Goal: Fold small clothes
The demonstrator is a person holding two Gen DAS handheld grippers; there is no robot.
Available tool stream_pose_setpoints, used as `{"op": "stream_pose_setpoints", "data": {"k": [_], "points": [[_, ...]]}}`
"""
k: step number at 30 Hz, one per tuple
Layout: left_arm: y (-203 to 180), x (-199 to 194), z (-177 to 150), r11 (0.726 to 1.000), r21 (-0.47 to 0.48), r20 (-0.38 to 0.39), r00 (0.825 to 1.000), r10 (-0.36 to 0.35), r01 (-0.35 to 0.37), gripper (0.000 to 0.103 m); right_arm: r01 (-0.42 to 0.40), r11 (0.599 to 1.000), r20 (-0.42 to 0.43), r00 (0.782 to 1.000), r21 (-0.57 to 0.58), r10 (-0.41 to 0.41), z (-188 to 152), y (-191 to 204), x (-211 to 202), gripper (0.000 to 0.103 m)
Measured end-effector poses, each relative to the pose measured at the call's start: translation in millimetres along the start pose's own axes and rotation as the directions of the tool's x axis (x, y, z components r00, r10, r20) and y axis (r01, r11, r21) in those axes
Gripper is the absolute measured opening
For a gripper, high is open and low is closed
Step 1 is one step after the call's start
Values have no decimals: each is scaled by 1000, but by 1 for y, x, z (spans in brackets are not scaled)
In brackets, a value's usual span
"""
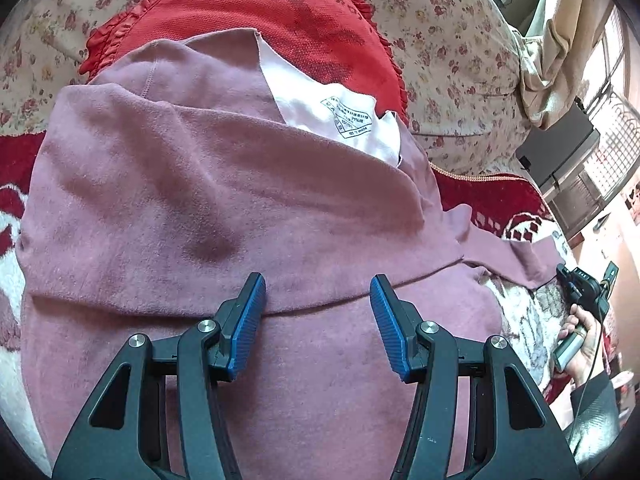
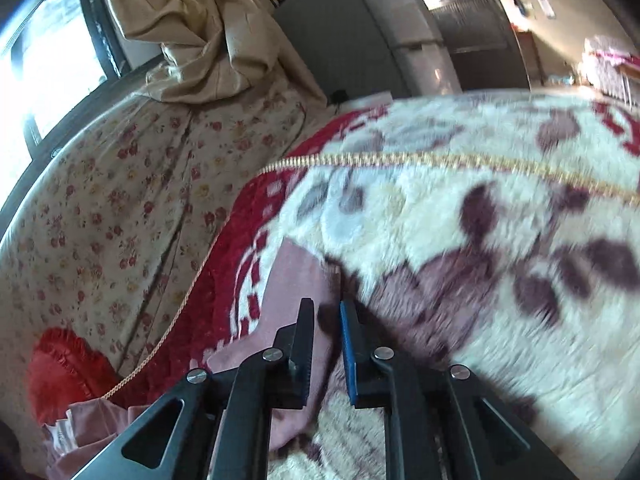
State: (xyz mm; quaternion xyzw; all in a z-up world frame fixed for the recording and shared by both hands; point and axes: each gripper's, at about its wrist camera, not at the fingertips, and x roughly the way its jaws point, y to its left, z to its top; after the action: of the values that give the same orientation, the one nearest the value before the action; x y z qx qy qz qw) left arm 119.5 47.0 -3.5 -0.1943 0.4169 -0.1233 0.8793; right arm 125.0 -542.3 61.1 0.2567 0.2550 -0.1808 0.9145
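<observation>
Right tongs [image 2: 326,308] angled down, pinching pink garment [image 2: 298,280]

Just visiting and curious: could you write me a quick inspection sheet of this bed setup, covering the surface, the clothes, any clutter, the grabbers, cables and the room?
Surface: plush red and cream blanket on a bed.
Job's things: pink garment, partly folded, white label side showing.
Clutter: red frilled cushion behind the garment.
Grippers: left gripper open above the garment; right gripper nearly closed, pink cloth between its fingers, contact unclear.
Cables: thin wire by the person's hand.
Surroundings: floral cover, beige curtain, window.
</observation>
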Motion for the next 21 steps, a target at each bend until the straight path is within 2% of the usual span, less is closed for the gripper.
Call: {"op": "stream_pose_setpoints", "data": {"k": [5,8,13,19,21], "points": [[0,1,-1,1000,-2,-3,1000,3,-3,54,43,998,-3,999,39,-43,-3,0,-3,11],[0,1,0,1000,2,-4,1000,4,-4,54,8,999,9,1000,46,-8,1,-5,5,12],[0,1,0,1000,-2,-4,1000,1,-1,54,-98,992,27,995,79,96,6,-12,3,12],[1,1,0,1000,-6,-4,1000,-2,2,54,-112,991,40,993,66,110,8,-12,0,9],[1,2,0,1000,-9,-2,1000,-5,5,54,-145,988,20,989,61,144,6,-4,1,3]]}}
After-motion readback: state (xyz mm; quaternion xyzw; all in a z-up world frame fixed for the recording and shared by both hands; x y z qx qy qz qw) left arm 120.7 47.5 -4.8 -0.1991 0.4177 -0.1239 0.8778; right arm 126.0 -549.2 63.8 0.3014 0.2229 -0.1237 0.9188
